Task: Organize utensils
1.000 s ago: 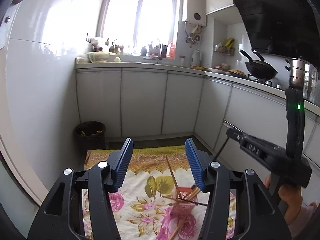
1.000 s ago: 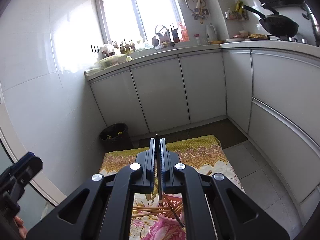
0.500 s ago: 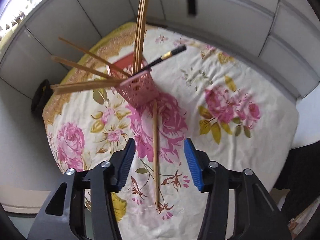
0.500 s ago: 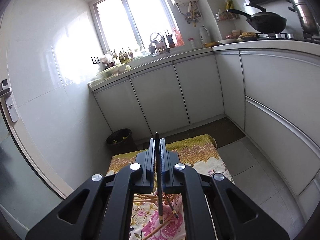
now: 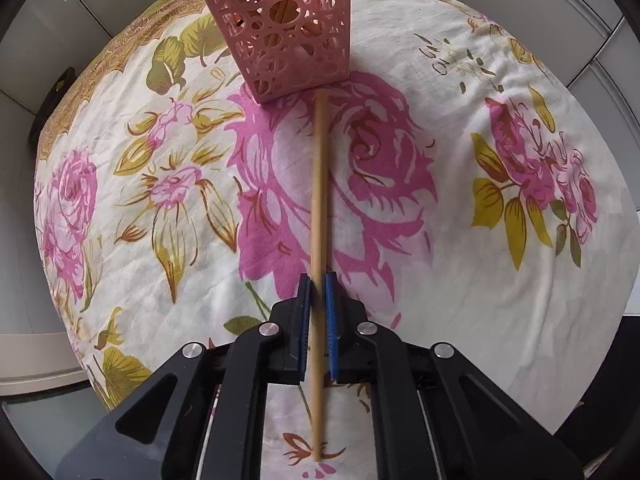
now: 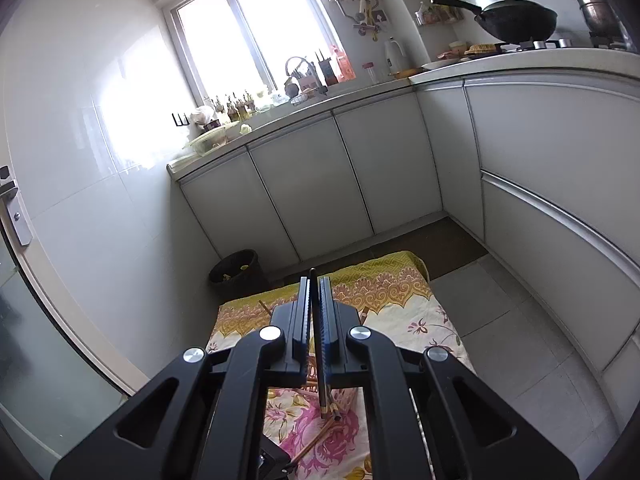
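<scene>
In the left wrist view a light wooden chopstick (image 5: 319,184) lies on the floral cloth (image 5: 500,280), its far end by the base of a pink perforated holder (image 5: 286,28) with several chopsticks inside. My left gripper (image 5: 316,284) is low over the cloth, its blue pads closed on the wooden chopstick. In the right wrist view my right gripper (image 6: 315,284) is shut on a dark chopstick (image 6: 319,360) with a gold band, held high above the cloth (image 6: 404,292). The wooden chopstick (image 6: 316,438) shows below it.
White kitchen cabinets (image 6: 320,188) run along the back and right. A black waste bin (image 6: 236,270) stands on the floor beyond the cloth's far left corner. A wok (image 6: 516,20) sits on the stove at the upper right.
My left gripper has dropped down to the cloth and closed from wide open onto the wooden chopstick. My right gripper has stayed shut on the dark chopstick, lifting slightly.
</scene>
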A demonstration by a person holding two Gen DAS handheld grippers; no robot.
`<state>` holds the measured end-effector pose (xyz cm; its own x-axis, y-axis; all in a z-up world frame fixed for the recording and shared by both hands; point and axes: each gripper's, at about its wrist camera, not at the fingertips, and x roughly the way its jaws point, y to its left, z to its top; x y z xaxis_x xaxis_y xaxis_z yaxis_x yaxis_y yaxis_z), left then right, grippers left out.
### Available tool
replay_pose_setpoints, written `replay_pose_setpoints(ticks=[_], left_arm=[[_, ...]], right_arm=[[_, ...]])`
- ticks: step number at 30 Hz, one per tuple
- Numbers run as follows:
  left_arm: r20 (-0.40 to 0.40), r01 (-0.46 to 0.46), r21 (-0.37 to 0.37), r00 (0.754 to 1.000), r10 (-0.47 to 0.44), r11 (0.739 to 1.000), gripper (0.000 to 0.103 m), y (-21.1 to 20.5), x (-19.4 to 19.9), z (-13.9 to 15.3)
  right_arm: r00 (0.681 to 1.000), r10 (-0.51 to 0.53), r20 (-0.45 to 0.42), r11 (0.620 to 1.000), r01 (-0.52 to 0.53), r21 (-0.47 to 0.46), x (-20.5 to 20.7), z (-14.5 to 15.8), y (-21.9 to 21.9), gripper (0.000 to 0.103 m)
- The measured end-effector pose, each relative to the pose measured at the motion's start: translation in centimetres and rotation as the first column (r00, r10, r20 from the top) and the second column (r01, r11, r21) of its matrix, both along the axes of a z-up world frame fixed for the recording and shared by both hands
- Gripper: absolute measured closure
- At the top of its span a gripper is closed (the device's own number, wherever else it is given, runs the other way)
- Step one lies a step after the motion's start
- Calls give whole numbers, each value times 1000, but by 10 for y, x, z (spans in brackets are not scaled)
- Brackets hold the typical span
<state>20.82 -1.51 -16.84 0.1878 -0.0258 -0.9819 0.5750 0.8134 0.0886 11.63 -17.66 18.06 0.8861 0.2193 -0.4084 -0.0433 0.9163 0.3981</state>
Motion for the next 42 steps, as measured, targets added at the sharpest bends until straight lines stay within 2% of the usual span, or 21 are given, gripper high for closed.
replay_pose_setpoints(ticks=[5, 10, 12, 14, 15, 17, 20, 23, 24, 25, 28, 30, 32, 34, 37, 42], left_arm=[[-98, 91, 26, 991, -88, 996, 96, 7, -28, 0], [-181, 220, 67, 962, -205, 973, 96, 8, -68, -2], [-188, 204, 58, 964, -190, 977, 94, 9, -67, -1], [-162, 165, 56, 975, -154, 985, 89, 5, -57, 0], [-151, 145, 52, 979, -136, 988, 81, 1, -50, 1], [-126, 110, 27, 986, -106, 994, 72, -11, -38, 1], [-109, 90, 9, 990, -88, 996, 69, -30, -20, 0], [-108, 86, -3, 990, -86, 996, 70, -43, -5, 0], [-118, 87, -21, 989, -89, 996, 89, -45, -4, 0], [-116, 91, -31, 989, -94, 995, 95, -48, -2, 2], [-61, 105, -26, 992, -106, 994, 97, -53, -20, 6], [1, 88, -69, 996, -88, 994, 97, -45, -40, 19], [91, 63, -125, 995, -51, 990, 97, -37, -57, 44], [191, 43, -187, 982, -6, 981, 97, -29, -71, 77], [273, 34, -259, 961, 39, 965, 97, -16, -83, 115], [412, 25, -349, 902, 130, 937, 97, -15, -77, 156]], right_arm=[[1000, 7, -1, 1000, -7, 12, -4, -2, 2, 98], [1000, 16, -4, 1000, -16, 16, -7, -2, 1, 98], [1000, 19, -6, 1000, -19, 15, -8, -3, 2, 98], [1000, 19, -9, 1000, -19, 19, -7, -5, 2, 98], [1000, 20, -11, 1000, -20, 19, -7, -5, 2, 98], [1000, 21, -14, 1000, -21, 17, -8, -7, 3, 98], [1000, 21, -20, 1000, -21, 9, -8, -9, 4, 98], [1000, 18, -23, 1000, -18, 4, -9, -9, 3, 98], [1000, 17, -24, 1000, -17, 3, -10, -9, 3, 98], [1000, 16, -24, 1000, -16, 3, -11, -8, 3, 98], [1000, 11, -19, 1000, -11, 4, -16, -7, 1, 98], [1000, 11, -18, 1000, -11, 7, -18, -5, 0, 98], [1000, 12, -16, 1000, -12, 9, -19, -3, 1, 98], [1000, 10, -9, 1000, -10, 7, -22, 1, 1, 98], [1000, 11, -1, 1000, -11, 13, -28, 5, 2, 97], [1000, 10, 12, 1000, -10, 5, -37, 13, 3, 97]])
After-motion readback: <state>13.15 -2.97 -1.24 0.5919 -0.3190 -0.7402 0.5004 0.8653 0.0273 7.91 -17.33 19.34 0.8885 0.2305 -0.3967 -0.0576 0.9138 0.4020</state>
